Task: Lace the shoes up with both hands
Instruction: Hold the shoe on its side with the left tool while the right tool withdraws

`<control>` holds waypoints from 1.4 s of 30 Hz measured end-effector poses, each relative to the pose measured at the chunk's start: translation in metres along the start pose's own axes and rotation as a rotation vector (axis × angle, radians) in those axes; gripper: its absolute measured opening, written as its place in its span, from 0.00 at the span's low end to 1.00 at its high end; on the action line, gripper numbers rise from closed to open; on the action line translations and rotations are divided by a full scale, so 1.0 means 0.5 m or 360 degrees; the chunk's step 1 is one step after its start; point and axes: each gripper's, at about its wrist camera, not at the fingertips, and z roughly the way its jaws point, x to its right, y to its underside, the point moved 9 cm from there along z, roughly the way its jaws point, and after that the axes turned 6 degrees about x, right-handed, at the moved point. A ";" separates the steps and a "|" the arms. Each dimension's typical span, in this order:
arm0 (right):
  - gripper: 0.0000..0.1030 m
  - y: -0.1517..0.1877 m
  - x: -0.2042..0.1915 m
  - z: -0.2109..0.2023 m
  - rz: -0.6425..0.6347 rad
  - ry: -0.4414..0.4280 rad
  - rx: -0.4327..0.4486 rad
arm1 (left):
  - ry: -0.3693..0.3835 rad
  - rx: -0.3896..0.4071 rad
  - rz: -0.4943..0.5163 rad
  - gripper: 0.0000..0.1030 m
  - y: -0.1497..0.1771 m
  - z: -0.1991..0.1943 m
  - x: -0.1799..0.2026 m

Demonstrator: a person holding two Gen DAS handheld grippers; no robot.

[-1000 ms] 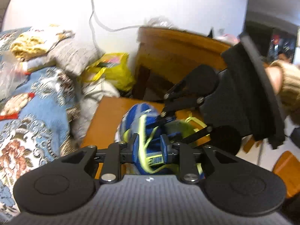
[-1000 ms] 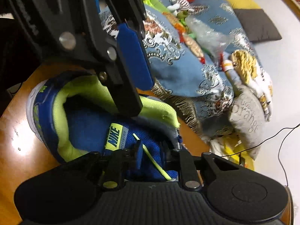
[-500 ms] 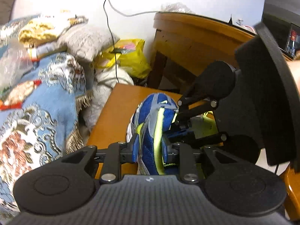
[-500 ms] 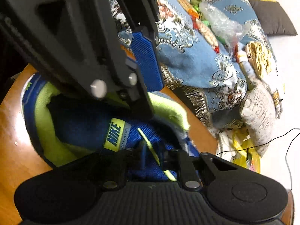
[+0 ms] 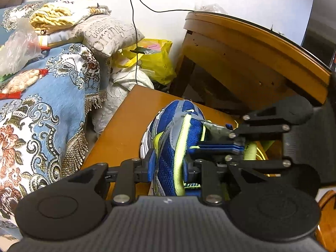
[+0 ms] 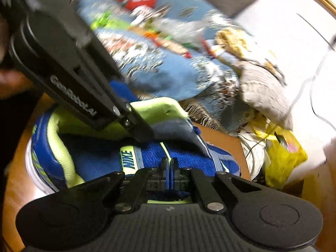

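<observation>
Brocade fabric (image 5: 40,113), pale blue with scrollwork and a fringed hem, is draped just beyond the left edge of the glossy orange-brown worktop (image 5: 126,126). On the worktop a blue mesh shoe (image 5: 180,130) with grey overlays and a padded lime collar is clamped at its side wall by the left hand-held gripper (image 5: 168,166). A thin lime lace (image 6: 164,148) is pinched by the right hand-held gripper (image 6: 169,163), its jaws having just been closing; the left one's black linkage blocks much of the collar.

Small orange-brown wooden table (image 5: 124,126), glossy top, one blue and lime sneaker (image 5: 178,130) lying directly on it, toe to the far side, left part bare
</observation>
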 end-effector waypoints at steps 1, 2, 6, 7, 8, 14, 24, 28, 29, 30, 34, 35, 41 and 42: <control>0.01 0.000 0.001 -0.007 0.0053 0.0015 0.0035 | -0.0007 0.0000 -0.0004 0.27 0.000 0.001 0.001; 0.01 0.000 0.003 -0.014 0.0110 0.0029 0.0072 | -0.0012 -0.0004 -0.0016 0.27 0.001 0.003 0.001; 0.01 0.000 0.018 -0.037 0.0358 0.0069 0.0218 | -0.0024 -0.0014 -0.0049 0.27 0.002 0.009 -0.001; 0.01 0.000 0.023 -0.041 0.0436 0.0083 0.0260 | -0.0028 -0.0013 -0.0047 0.27 0.002 0.010 -0.001; 0.01 -0.002 0.028 -0.040 0.0512 0.0096 0.0302 | -0.0031 -0.0012 -0.0045 0.27 0.003 0.011 0.000; 0.01 0.005 0.059 -0.065 0.0964 0.0163 0.0547 | -0.0043 -0.0016 -0.0027 0.26 0.003 0.012 -0.001; 0.01 0.025 0.078 -0.106 0.1273 0.0217 0.0711 | -0.0060 -0.0012 0.0030 0.24 0.004 0.009 0.002; 0.01 0.017 0.058 -0.109 0.1254 0.0185 0.0734 | -0.0071 -0.0020 0.0032 0.24 0.003 0.011 0.003; 0.01 0.013 0.050 -0.109 0.1240 0.0174 0.0737 | -0.0073 -0.0020 0.0030 0.24 0.003 0.011 0.003; 0.01 0.008 0.042 -0.109 0.1223 0.0164 0.0741 | -0.0075 -0.0020 0.0030 0.24 0.003 0.010 0.003; 0.01 -0.003 0.023 -0.112 0.1194 0.0154 0.0749 | -0.0083 -0.0023 0.0031 0.24 0.004 0.009 0.003; 0.01 -0.003 0.022 -0.112 0.1203 0.0155 0.0749 | -0.0086 -0.0026 0.0034 0.24 0.004 0.008 0.003; 0.01 0.006 0.026 -0.117 0.1266 0.0179 0.0759 | -0.0083 0.0041 0.0134 0.26 -0.017 -0.022 0.016; 0.01 0.008 0.028 -0.117 0.1285 0.0178 0.0763 | -0.0091 0.0048 0.0159 0.26 -0.021 -0.024 0.018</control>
